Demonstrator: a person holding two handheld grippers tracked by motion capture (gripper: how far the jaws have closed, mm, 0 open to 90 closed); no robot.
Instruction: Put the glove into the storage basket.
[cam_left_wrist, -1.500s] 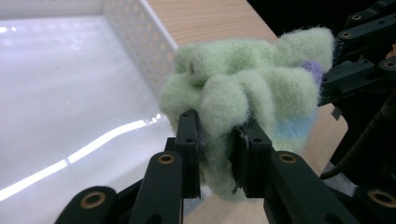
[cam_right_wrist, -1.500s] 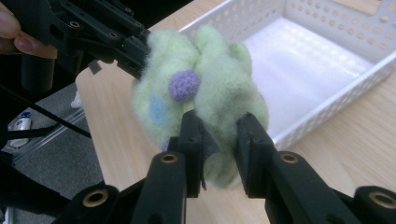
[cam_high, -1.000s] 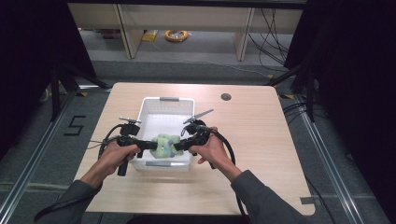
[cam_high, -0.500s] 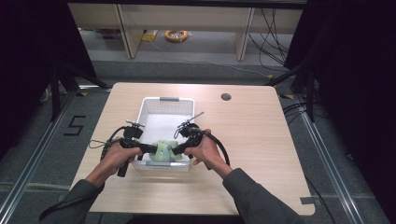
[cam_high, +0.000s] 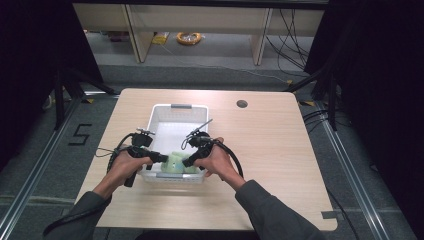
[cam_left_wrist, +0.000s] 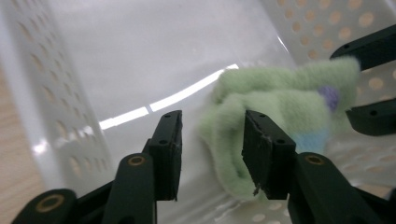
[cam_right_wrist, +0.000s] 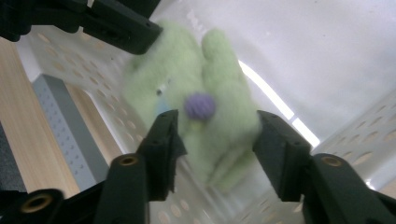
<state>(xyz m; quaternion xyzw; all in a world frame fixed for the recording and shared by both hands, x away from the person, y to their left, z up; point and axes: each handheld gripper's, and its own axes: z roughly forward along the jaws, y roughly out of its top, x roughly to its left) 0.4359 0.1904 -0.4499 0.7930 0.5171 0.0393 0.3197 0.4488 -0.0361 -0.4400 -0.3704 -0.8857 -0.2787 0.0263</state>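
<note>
High view, fuzzy green plush toy (cam_high: 176, 162), perforated white plastic basket (cam_high: 172, 112), both tongs (cam_high: 161, 158) (cam_high: 188, 160) just parted, pads off the toy.

High view: fixed above the person's edge of the table (cam_high: 280, 165), facing forward and down, far enough back to take in the whole top plus floor and shelving beyond. Left gripper view: rides the left gripper (cam_left_wrist: 212, 154), looks along its jaws, very close, into the basket (cam_left_wrist: 46, 93). Right gripper view: same setup on the right gripper (cam_right_wrist: 215, 140), close, aimed from the opposite side. All three share the basket's near end and the green toy (cam_high: 175, 162).
</note>
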